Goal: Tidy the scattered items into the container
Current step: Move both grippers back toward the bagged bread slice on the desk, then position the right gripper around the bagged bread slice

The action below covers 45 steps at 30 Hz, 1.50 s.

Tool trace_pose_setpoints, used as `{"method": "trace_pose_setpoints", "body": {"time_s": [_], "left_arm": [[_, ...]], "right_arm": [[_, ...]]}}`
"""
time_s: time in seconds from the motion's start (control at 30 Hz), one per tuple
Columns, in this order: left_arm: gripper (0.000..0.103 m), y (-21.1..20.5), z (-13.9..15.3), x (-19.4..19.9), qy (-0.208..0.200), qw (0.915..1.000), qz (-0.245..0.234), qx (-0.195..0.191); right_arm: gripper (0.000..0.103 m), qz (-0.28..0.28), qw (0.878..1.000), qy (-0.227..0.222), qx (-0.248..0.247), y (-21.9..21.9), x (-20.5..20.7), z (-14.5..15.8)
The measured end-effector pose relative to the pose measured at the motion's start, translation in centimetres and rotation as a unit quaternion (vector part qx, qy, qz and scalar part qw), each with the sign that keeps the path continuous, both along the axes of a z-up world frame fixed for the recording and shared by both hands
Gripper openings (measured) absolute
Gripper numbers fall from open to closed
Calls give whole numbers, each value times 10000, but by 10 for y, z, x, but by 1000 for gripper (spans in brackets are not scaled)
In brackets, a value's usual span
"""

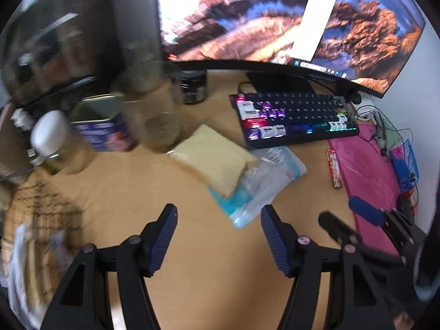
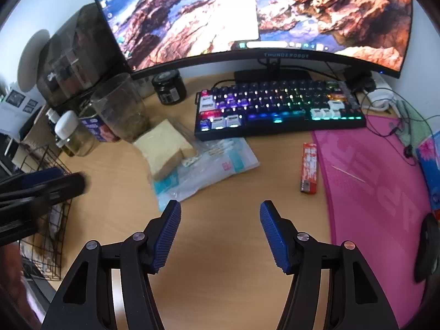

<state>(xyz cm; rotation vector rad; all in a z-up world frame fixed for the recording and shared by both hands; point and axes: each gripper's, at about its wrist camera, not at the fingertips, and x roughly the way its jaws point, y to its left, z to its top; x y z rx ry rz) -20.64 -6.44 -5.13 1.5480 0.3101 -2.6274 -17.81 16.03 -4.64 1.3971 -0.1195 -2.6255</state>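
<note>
A wrapped slice of bread (image 1: pixel 214 159) (image 2: pixel 165 148) lies on the wooden desk on top of a clear plastic bag with blue print (image 1: pixel 264 181) (image 2: pixel 209 170). A red stick-shaped pack (image 1: pixel 334 170) (image 2: pixel 309 167) lies beside the pink mat. A black wire basket (image 1: pixel 46 200) (image 2: pixel 52 247) stands at the desk's left edge with white things inside. My left gripper (image 1: pixel 218 210) is open and empty just short of the bag. My right gripper (image 2: pixel 220 205) is open and empty between the bag and the red pack. Each gripper shows blurred in the other's view, the right gripper (image 1: pixel 349 214) and the left gripper (image 2: pixel 55 184).
A lit keyboard (image 2: pixel 277 107) and a curved monitor (image 2: pixel 247 13) stand at the back. A pink mat (image 2: pixel 379 181) covers the right side. A clear jar (image 2: pixel 121 110), a blue tin (image 1: pixel 104 126), a white-capped bottle (image 2: pixel 68 134) and a black jar (image 2: pixel 169 86) crowd the back left.
</note>
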Motion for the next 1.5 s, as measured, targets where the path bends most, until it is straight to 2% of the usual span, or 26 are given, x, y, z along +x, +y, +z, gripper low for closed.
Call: {"method": "trace_pose_setpoints", "body": {"time_s": [0.37, 0.43, 0.5, 0.57, 0.6, 0.83, 0.9, 0.97, 1.03, 1.07, 1.17, 1.37, 1.5], "left_arm": [[69, 12, -44, -80, -39, 10000, -67, -48], [69, 10, -53, -88, -164, 9998, -10, -76], [70, 9, -70, -92, -527, 9986, -56, 31], [71, 12, -71, -85, -397, 9991, -92, -90], [73, 12, -72, -82, -421, 9987, -251, -119], [78, 18, -77, -43, -637, 9970, -357, -262], [79, 15, -78, -28, -747, 9964, -360, -195], [81, 9, -89, -13, -1006, 9941, -378, 162], [80, 9, -91, 3, -1015, 9940, -395, -23], [80, 6, -90, 12, -1024, 9941, -359, 75], [79, -4, -78, 36, -926, 9949, -252, 325], [79, -26, -32, 67, -408, 9991, 51, 89], [79, -48, -17, 74, -312, 9992, 223, 100]], "right_arm": [[61, -294, 9992, -246, -56, 42, -22, -23], [61, -338, 9990, -298, -55, 48, -24, -28], [61, -379, 9987, -341, -55, 53, -26, -31], [61, -419, 9985, -346, -80, 56, -28, -32], [61, -430, 9984, -344, -87, 57, -28, -32], [61, -264, 9990, -329, -156, 45, -29, -31], [61, -206, 9990, -337, -192, 39, -27, -30], [61, -118, 9992, -326, -214, 32, -24, -29], [61, -31, 9993, -291, -234, 25, -22, -27], [61, 12, 9993, -286, -228, 22, -22, -27], [61, 210, 9993, -214, -207, 7, -28, -25], [61, 833, 9963, 79, 191, -58, -66, -24], [60, 1086, 9931, 60, 444, -98, -93, -37]]}}
